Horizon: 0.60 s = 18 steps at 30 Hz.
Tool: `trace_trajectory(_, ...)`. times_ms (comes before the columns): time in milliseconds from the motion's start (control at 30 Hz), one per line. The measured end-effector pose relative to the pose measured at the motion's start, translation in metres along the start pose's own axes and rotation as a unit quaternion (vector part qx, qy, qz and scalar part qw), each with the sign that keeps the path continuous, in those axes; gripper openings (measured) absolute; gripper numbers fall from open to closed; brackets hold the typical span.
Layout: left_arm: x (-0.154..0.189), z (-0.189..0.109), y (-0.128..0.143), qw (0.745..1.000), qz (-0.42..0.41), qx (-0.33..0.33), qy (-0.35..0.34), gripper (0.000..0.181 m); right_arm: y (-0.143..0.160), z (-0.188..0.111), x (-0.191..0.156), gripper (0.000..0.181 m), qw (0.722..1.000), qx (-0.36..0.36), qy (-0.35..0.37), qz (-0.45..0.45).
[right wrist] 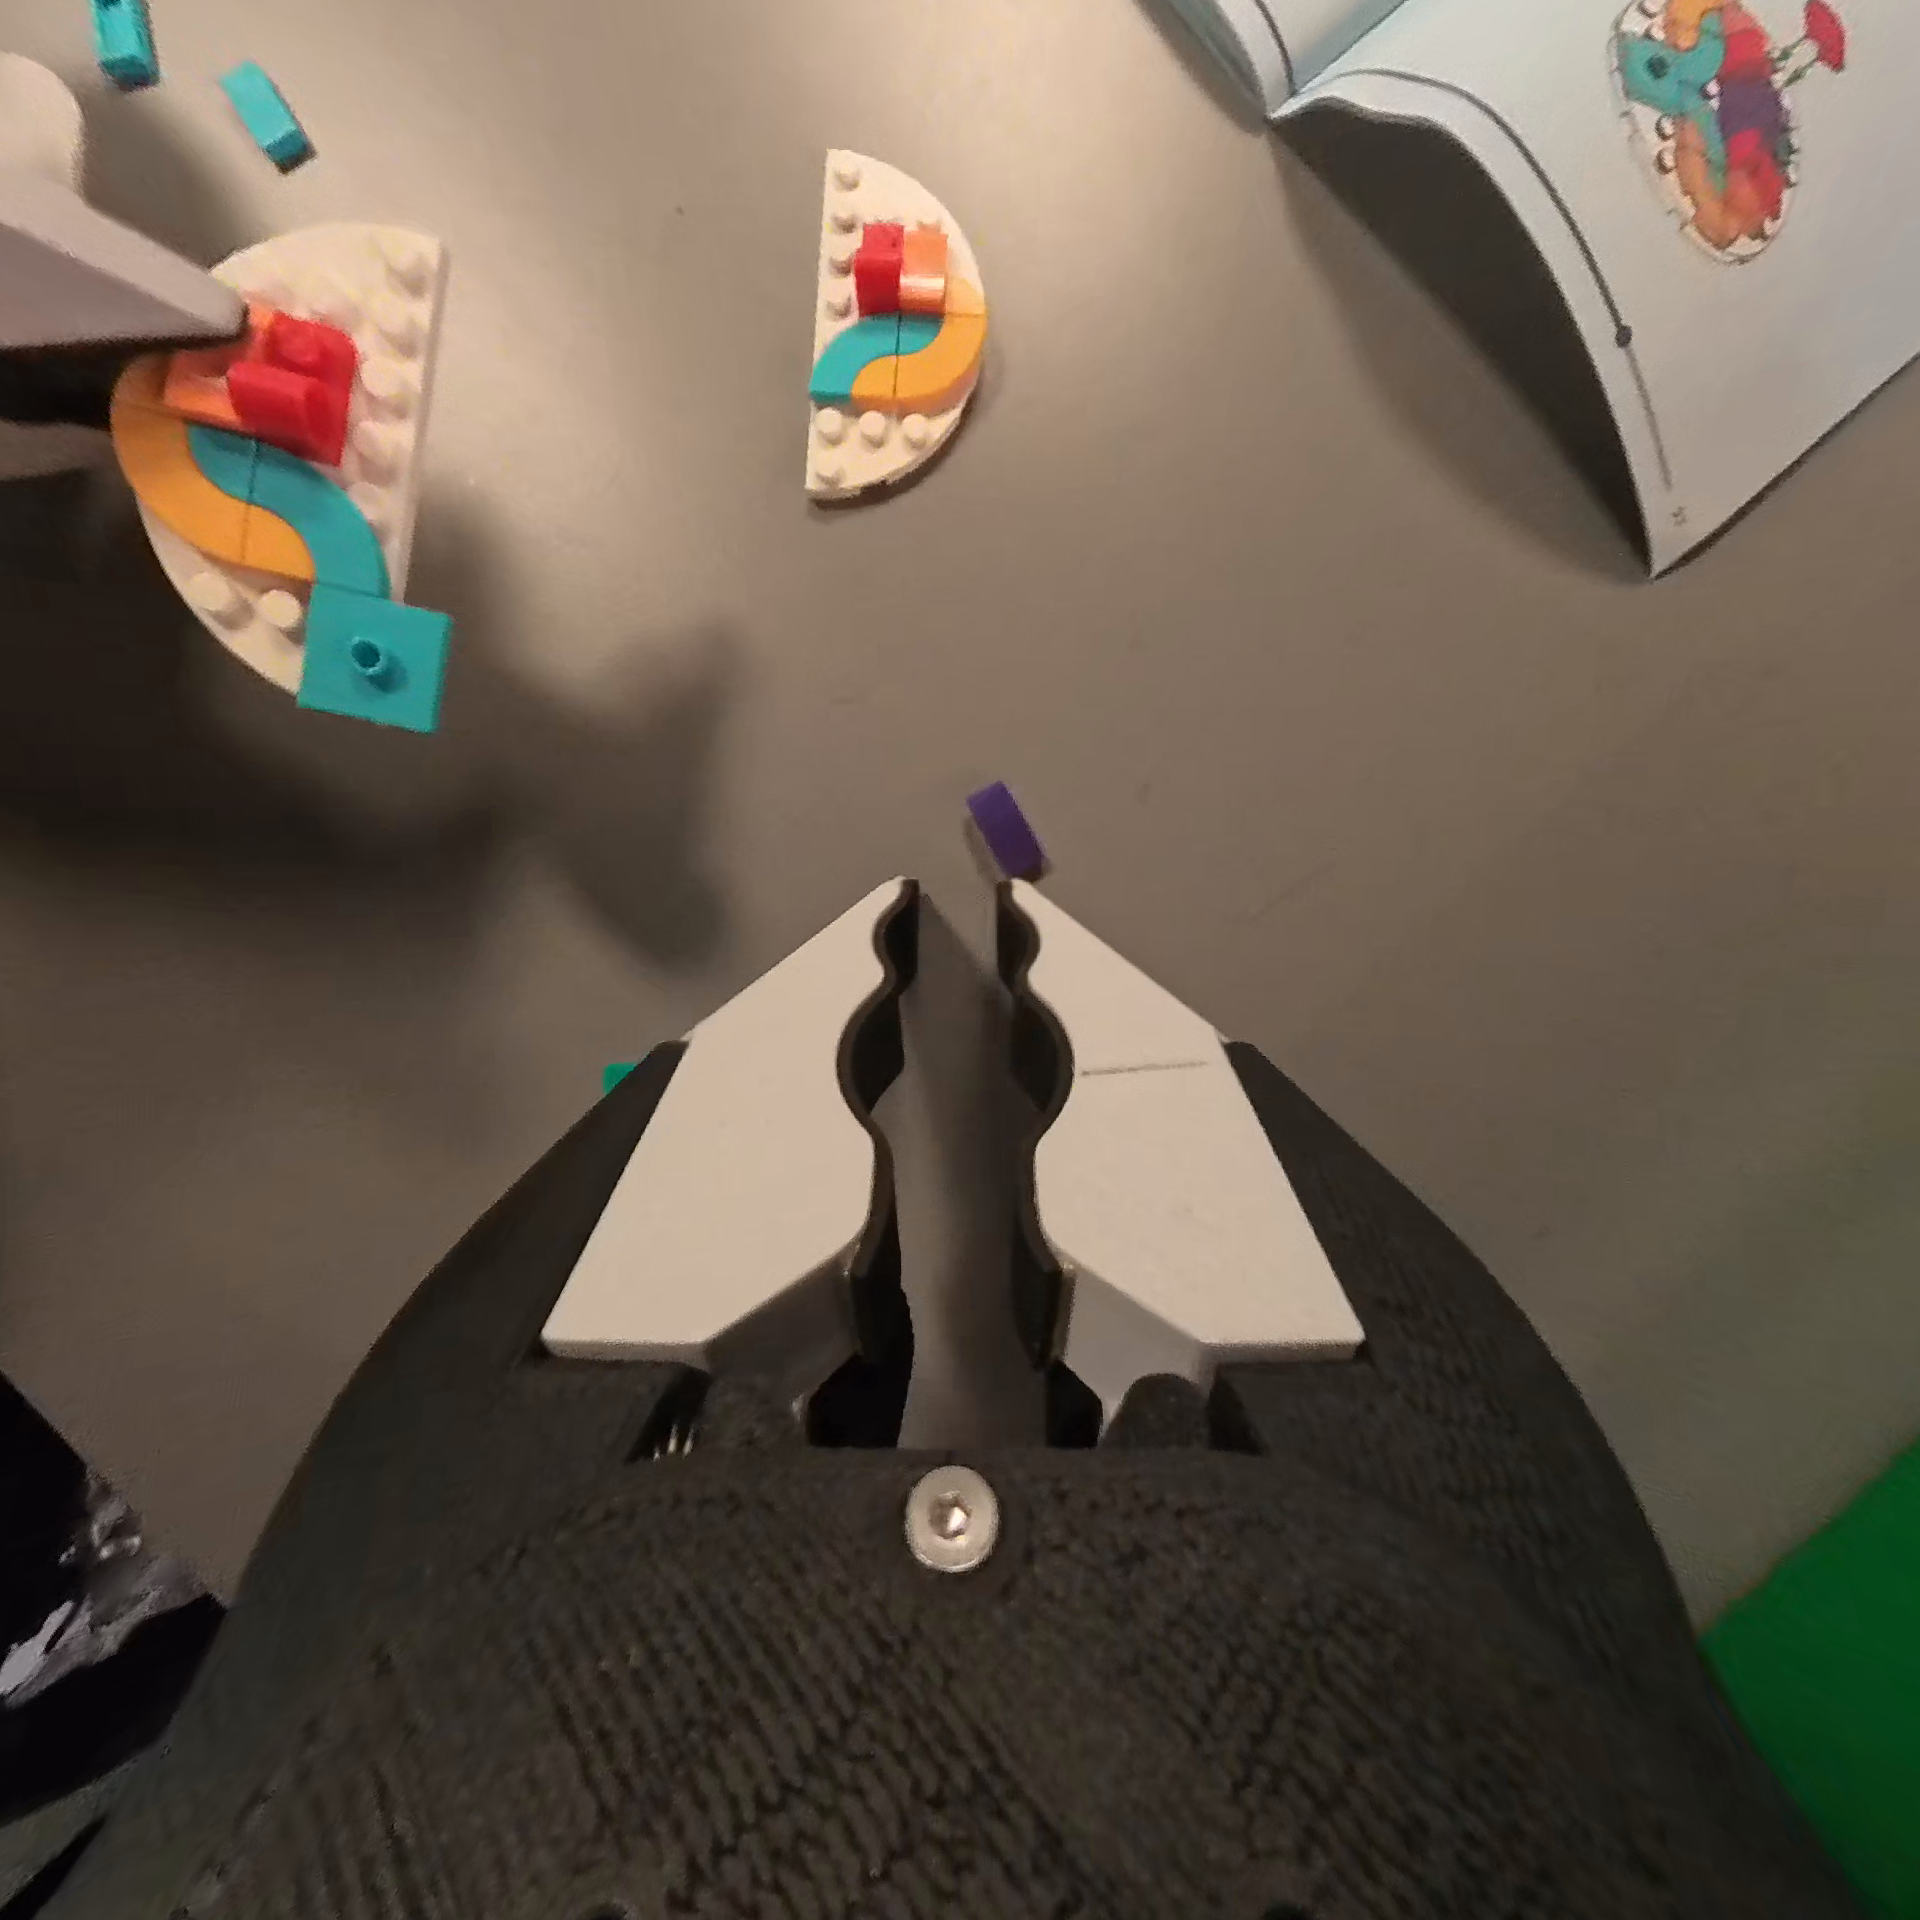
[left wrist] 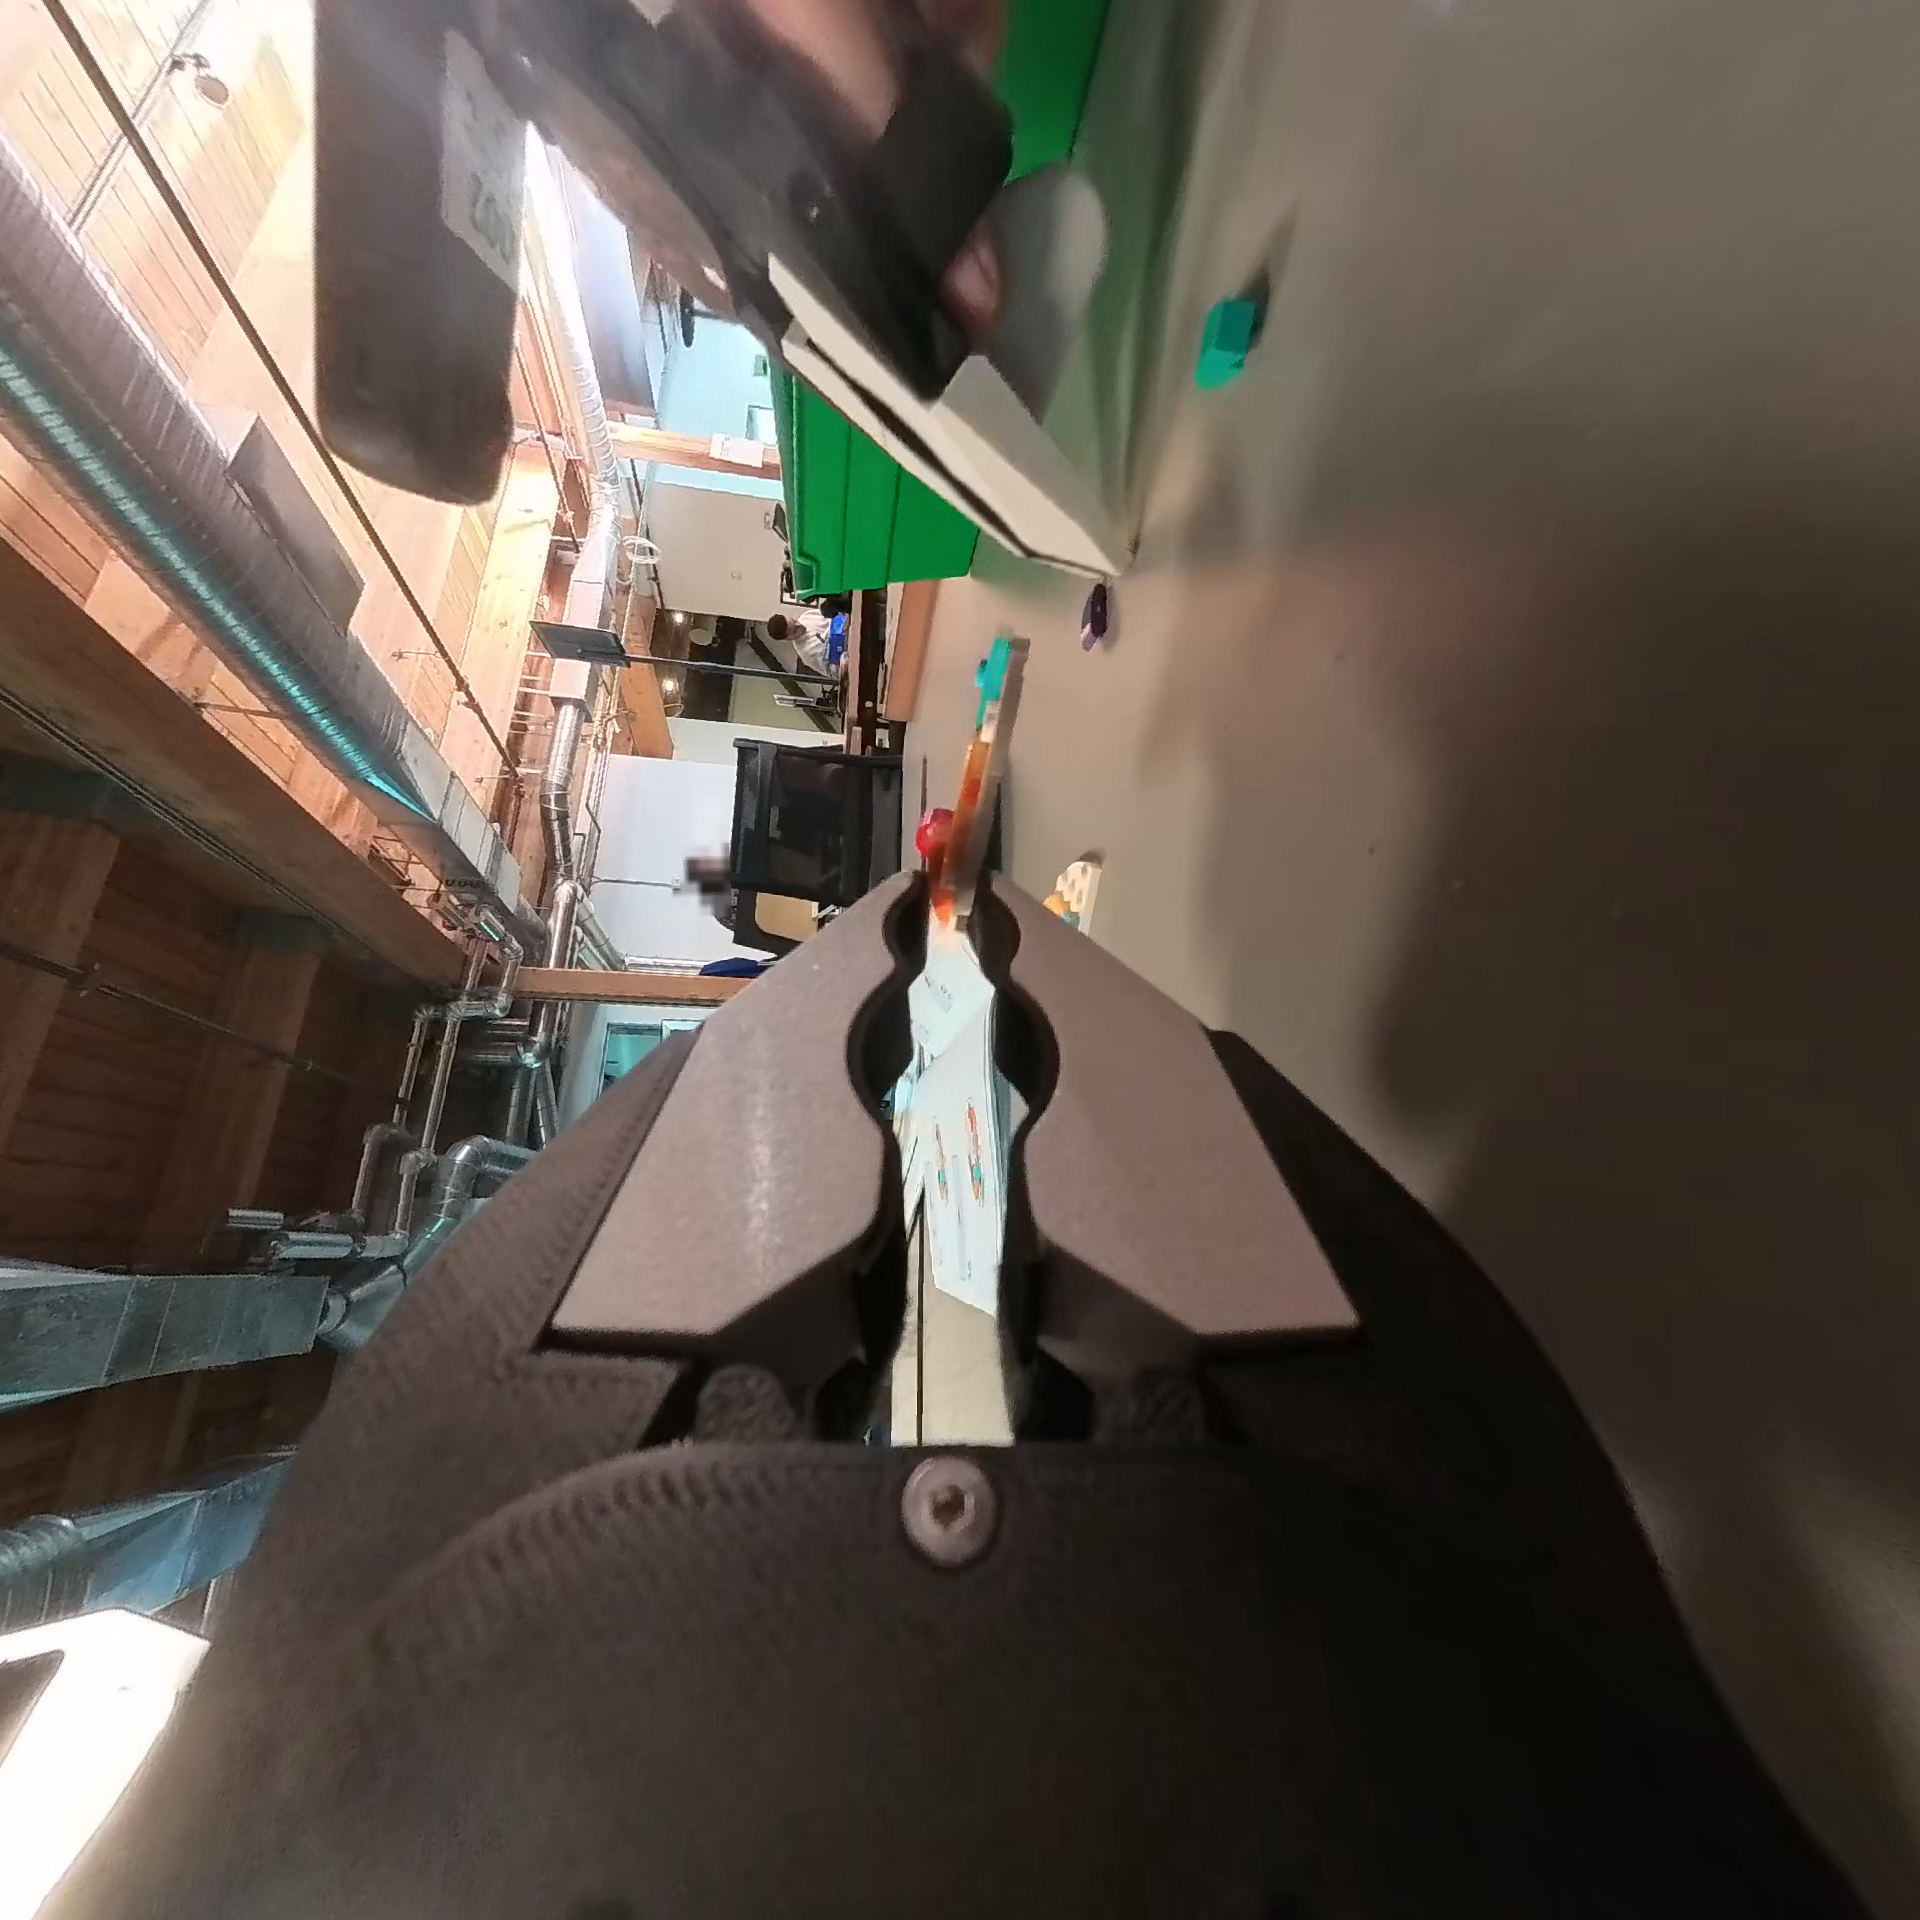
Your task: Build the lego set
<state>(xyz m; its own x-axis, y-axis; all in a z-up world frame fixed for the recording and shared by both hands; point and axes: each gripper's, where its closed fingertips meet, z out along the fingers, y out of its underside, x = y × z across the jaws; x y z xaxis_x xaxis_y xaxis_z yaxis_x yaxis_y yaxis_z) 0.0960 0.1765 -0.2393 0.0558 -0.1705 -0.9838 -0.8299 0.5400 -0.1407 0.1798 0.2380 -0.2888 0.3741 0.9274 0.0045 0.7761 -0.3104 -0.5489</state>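
In the right wrist view, the left tool [right wrist: 223, 322] is cut off by the picture's left edge and covers one end of the half-round white plate [right wrist: 400, 343] it grips, so its jaws cannot be made out there. The open booklet [right wrist: 1558, 260] runs past the top and right edges, and a small teal piece [right wrist: 620, 1075] shows only a corner from behind the right tool [right wrist: 956, 883]. In the left wrist view the right tool [left wrist: 1039, 499] is smeared by blur and cut off at the top, and the purple piece [left wrist: 1094, 613] near its tip is too small to tell whether the two touch.
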Motion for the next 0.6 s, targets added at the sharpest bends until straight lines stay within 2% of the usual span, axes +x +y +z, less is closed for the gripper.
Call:
trace_trajectory(33,0.000,0.000,0.000,1.000,0.001,0.000,0.000,0.007,-0.001,0.001,0.002,0.016,1.000,0.004,0.001,0.003)
trace_trajectory(600,0.001,0.001,-0.003,1.000,0.006,0.006,0.001,0.008,-0.013,0.008,0.007,0.015,0.998,0.044,-0.035,0.039)
